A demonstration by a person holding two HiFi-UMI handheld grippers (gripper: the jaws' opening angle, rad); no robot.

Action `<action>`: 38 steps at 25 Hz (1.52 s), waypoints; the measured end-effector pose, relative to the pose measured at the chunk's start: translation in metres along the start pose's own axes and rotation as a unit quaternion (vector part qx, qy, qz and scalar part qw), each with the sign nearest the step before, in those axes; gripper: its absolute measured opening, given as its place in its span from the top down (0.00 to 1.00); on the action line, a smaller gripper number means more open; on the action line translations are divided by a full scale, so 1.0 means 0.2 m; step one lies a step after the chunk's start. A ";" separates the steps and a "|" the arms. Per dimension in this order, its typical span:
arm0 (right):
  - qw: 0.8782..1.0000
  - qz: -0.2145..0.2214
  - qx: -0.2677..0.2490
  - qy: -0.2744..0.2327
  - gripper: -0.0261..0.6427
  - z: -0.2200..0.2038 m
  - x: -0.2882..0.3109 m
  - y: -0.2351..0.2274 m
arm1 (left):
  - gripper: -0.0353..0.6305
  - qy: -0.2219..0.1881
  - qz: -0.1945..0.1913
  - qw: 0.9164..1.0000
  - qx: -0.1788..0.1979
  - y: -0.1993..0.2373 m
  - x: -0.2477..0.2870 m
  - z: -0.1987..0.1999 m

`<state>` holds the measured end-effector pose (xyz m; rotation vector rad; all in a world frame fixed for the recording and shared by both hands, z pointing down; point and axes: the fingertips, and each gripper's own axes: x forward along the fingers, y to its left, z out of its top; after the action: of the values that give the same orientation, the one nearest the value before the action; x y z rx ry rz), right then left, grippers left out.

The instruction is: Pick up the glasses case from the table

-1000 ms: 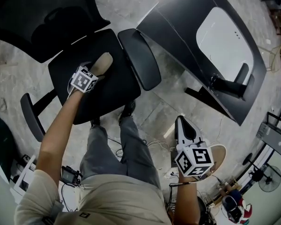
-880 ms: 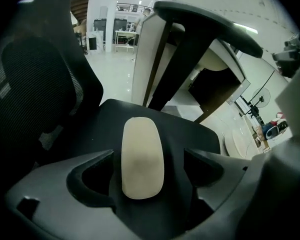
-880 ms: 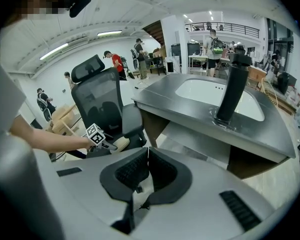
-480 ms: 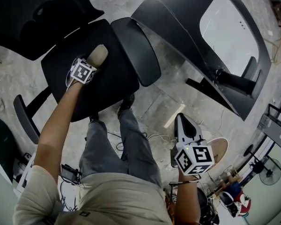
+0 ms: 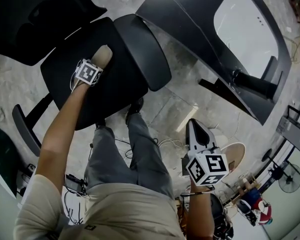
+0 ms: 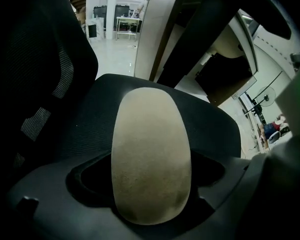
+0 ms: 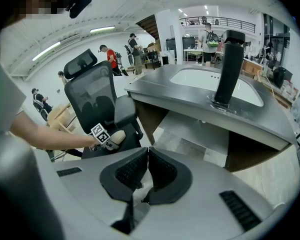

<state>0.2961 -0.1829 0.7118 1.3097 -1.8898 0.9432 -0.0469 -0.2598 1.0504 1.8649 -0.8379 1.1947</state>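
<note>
The beige oval glasses case (image 5: 103, 55) lies on the black mesh seat (image 5: 115, 96) of an office chair. My left gripper (image 5: 98, 63) points down at it with its jaws on either side. In the left gripper view the case (image 6: 151, 154) fills the middle, with a dark gap along each side; the jaws have just been opening and do not press on it. My right gripper (image 5: 194, 128) hangs low at the right above the floor, its pads (image 7: 140, 166) closed together on nothing. The right gripper view also shows the case (image 7: 118, 136).
A dark table (image 5: 200, 39) with a white inset and a black post (image 5: 251, 82) stands at the upper right. The chair's armrest (image 5: 142, 51) lies beside the seat, its backrest (image 5: 35, 19) behind. Cables (image 5: 165, 146) cross the floor. People (image 7: 109, 58) stand far off.
My left gripper has sunk toward the chair seat with the case between its jaws. The right gripper has barely shifted.
</note>
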 end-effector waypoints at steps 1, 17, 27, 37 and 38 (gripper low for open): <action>1.000 0.000 0.001 0.001 0.93 0.00 0.00 0.00 | 0.26 -0.001 -0.002 1.000 -0.003 0.00 0.01 0.00; 1.000 0.007 0.006 -0.010 0.93 0.00 -0.03 0.05 | 0.35 -0.025 -0.008 0.998 -0.058 -0.01 -0.13 0.01; 0.999 0.023 0.003 -0.037 0.93 0.09 -0.10 0.17 | 0.35 -0.087 0.004 0.994 -0.062 -0.04 -0.48 0.14; 0.996 0.044 -0.002 -0.079 0.93 0.25 -0.24 0.38 | 0.35 -0.157 0.008 0.986 -0.054 -0.08 -0.99 0.27; 0.995 0.045 -0.002 -0.085 0.93 0.27 -0.26 0.40 | 0.35 -0.165 0.008 0.985 -0.054 -0.08 -1.05 0.28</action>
<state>0.2304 -0.1847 0.6247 1.3490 -2.0940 0.8960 -0.0819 -0.2728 0.8361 1.9973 -1.0745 0.8413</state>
